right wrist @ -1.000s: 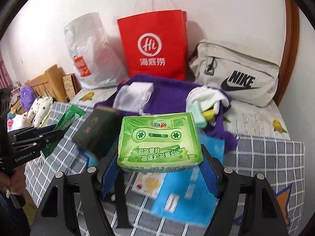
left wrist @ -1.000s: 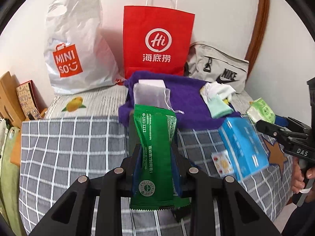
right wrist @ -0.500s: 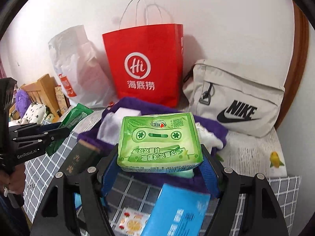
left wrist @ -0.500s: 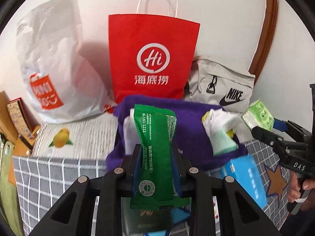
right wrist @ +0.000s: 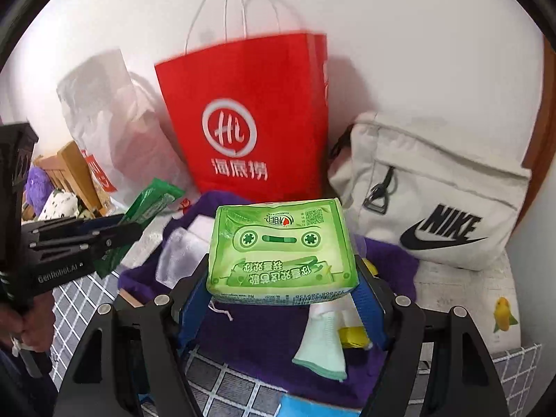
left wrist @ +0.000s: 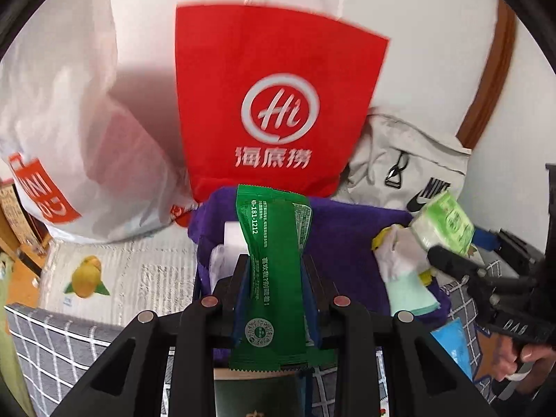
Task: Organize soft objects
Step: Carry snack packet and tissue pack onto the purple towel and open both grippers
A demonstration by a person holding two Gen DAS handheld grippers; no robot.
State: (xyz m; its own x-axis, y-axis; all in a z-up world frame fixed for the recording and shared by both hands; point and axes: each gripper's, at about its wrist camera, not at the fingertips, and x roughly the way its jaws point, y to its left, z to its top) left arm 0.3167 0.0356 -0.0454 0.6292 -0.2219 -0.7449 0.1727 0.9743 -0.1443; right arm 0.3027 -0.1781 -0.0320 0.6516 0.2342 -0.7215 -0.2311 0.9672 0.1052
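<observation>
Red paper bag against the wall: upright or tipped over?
Upright. The red paper bag stands on its base against the wall, handles up, logo readable; whether anything is inside cannot be told.

A red paper bag (right wrist: 250,132) carries a white circle logo reading "Hi" above three white Chinese characters, "海底捞". A cream shoulder bag (right wrist: 441,208) shows "NIKE" in black over a swoosh. A green packet (left wrist: 274,271) has "40-181-1212" printed along its length. The side of the left gripper (right wrist: 60,248) reads "GenRobot.AI". The right gripper (left wrist: 514,316) shows the letters "DAS". A white plastic bag (left wrist: 69,146) bears an orange patch with blurred white letters.
</observation>
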